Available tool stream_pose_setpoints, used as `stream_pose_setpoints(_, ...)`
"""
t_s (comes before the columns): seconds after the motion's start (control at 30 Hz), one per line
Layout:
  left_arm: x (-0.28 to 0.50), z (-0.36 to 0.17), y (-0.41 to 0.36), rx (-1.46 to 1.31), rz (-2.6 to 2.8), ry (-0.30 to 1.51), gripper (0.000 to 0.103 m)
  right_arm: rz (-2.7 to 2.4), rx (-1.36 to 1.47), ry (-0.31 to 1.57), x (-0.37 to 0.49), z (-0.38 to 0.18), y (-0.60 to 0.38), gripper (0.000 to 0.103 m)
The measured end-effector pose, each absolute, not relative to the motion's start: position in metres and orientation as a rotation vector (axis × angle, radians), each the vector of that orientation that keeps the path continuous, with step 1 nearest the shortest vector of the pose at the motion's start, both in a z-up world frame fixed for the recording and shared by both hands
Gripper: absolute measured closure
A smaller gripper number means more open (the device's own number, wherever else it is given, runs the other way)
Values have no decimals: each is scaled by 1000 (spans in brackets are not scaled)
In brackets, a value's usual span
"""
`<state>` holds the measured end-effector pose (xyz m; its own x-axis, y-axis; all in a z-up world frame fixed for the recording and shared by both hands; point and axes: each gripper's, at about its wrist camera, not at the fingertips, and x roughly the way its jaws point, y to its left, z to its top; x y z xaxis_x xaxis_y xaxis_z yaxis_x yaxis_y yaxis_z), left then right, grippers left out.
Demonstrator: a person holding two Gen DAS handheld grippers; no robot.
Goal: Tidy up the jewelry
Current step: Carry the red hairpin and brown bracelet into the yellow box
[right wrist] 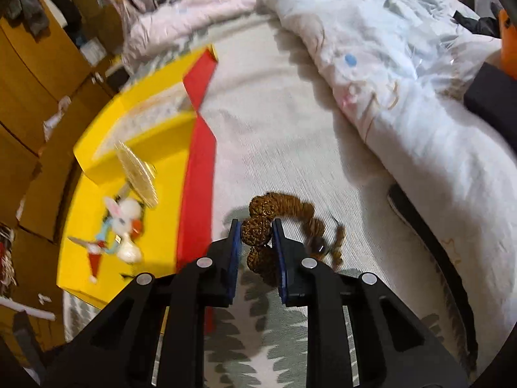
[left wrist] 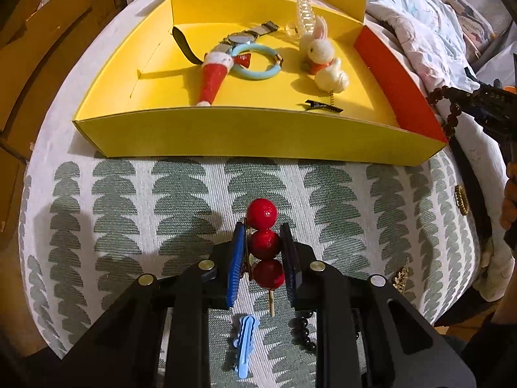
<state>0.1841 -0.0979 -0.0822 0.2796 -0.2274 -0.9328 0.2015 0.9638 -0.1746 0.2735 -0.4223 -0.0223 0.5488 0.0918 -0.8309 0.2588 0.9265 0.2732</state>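
The left gripper [left wrist: 263, 242] is clenched on a red candied-fruit hair clip [left wrist: 264, 242], its pads pressing the middle of three red balls, above the tree-patterned cloth [left wrist: 181, 194]. Below it lie a blue hair clip [left wrist: 244, 346] and black beads [left wrist: 303, 333]. The right gripper [right wrist: 257, 236] grips a brown bead bracelet [right wrist: 281, 216] beside the yellow box [left wrist: 245, 135]; the view is blurred. Inside the box sit a watch [left wrist: 240, 37], a blue bangle [left wrist: 257, 61], a plush rabbit [left wrist: 320, 48] and a black clip [left wrist: 323, 106]. The faint print on the box's far flap is too small to read.

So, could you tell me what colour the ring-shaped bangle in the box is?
Light blue bangle; clearest in the left wrist view.
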Motion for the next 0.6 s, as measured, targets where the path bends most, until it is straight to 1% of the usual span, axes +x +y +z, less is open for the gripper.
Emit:
stream_pose_setpoints(0.33, 184, -73, -94, -43, -293, 1234, 81, -45, 421, 880, 262, 23, -413, 82)
stream_pose_setpoints(0.6, 189, -51, -86, -83, -309, 1195, 81, 57, 379, 804, 259, 70, -374, 82)
